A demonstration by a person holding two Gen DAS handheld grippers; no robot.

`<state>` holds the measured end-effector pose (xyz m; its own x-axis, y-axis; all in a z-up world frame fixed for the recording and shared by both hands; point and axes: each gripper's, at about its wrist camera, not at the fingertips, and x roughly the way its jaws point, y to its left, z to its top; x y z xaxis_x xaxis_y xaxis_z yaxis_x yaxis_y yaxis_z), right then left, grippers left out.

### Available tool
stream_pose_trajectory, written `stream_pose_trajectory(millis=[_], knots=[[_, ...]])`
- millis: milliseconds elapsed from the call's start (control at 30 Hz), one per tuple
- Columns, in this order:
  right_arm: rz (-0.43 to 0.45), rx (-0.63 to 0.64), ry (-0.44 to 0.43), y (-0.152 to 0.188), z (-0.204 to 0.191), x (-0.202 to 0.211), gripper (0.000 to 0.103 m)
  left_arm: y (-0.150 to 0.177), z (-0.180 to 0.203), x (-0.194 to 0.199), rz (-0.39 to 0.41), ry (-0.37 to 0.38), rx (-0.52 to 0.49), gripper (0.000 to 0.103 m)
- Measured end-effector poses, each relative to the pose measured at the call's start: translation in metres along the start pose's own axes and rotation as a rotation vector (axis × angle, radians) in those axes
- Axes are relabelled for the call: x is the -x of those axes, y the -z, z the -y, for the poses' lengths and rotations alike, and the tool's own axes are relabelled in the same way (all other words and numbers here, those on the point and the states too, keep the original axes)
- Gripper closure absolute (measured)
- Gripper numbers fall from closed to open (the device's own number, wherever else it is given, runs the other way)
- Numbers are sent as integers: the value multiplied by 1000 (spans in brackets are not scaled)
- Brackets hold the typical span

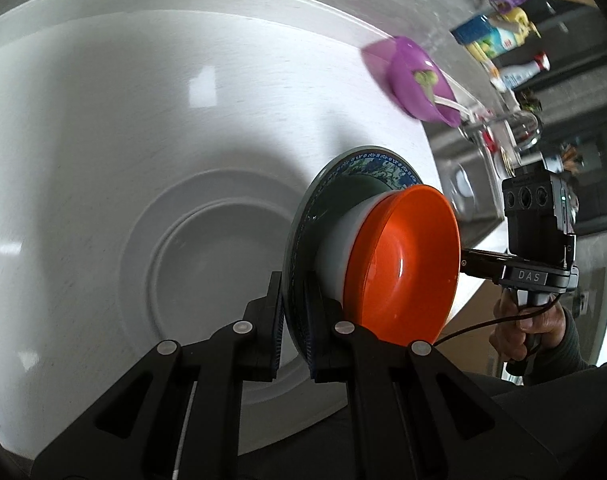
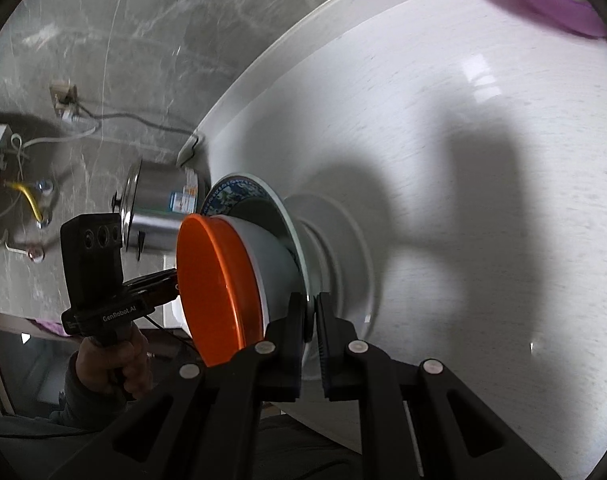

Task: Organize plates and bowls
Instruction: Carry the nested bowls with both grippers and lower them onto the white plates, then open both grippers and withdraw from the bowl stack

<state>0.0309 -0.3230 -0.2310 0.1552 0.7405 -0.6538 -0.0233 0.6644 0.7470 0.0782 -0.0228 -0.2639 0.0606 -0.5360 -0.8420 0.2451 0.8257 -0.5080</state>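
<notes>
My left gripper (image 1: 293,320) is clamped on the rim of the patterned plate (image 1: 377,162), which sits just right of centre in the left wrist frame, and my right gripper (image 2: 311,324) pinches the opposite rim of that plate (image 2: 231,190) near the lower middle of its own frame. On the plate rides a white bowl (image 1: 333,248) with an orange bowl (image 1: 407,260) nested in it, the orange rim reaching past the plate edge on one side. The stack hangs clear above the white table (image 1: 103,120), its shadow cast below. To the upper right of the left view a purple bowl (image 1: 419,80) sits near the table's curved edge, well apart from the plate. At left centre of the right view, a steel pot (image 2: 159,208) stands beyond the table edge.
</notes>
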Motion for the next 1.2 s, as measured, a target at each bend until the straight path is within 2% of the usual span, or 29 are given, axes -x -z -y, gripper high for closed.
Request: stream_pose_trajectory(millis=[200, 500, 900, 1200], knots=[[-58, 30, 6, 1, -15, -32, 92, 19, -41, 12, 14, -16, 58, 97], [-98, 45, 38, 1, -21, -60, 92, 36, -79, 5, 1, -32, 93, 98], [-106, 35, 68, -4, -18, -79, 92, 43, -93, -12, -16, -48, 110, 97], [-121, 32, 87, -2, -14, -88, 92, 39, -87, -27, -20, -49, 120, 97]])
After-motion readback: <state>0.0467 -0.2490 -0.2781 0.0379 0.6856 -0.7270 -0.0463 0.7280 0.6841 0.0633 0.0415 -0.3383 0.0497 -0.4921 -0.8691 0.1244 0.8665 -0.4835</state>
